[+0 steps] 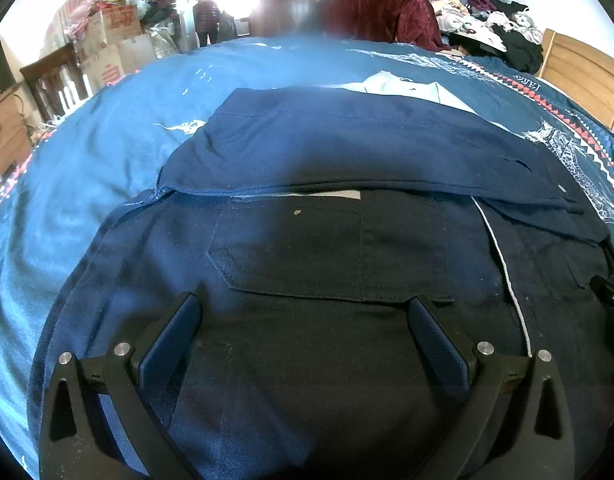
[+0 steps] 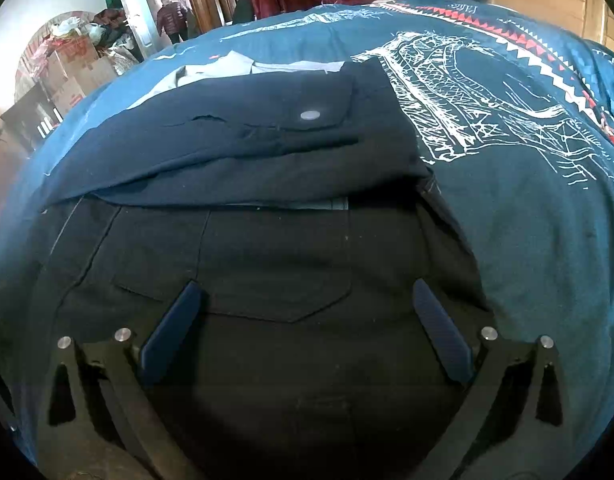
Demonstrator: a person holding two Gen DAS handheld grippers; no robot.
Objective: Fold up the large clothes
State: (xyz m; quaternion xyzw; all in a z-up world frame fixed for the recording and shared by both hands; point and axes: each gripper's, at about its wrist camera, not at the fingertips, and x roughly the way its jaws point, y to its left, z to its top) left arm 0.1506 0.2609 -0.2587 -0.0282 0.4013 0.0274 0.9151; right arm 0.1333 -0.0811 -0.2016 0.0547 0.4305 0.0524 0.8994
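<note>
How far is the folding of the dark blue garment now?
One fold looks done: the far part of the dark blue garment lies doubled over its near part on the blue bedspread. Nothing is in hand: the left tongs and right tongs are both open above the cloth. Further folds into a compact bundle probably remain.

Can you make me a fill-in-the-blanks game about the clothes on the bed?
1. The dark navy garment lies on a ____ bedspread.
2. Both the left gripper and the right gripper are ____.
3. The drawing printed on the bedspread is ____.

Missing words: blue; open; white
</note>
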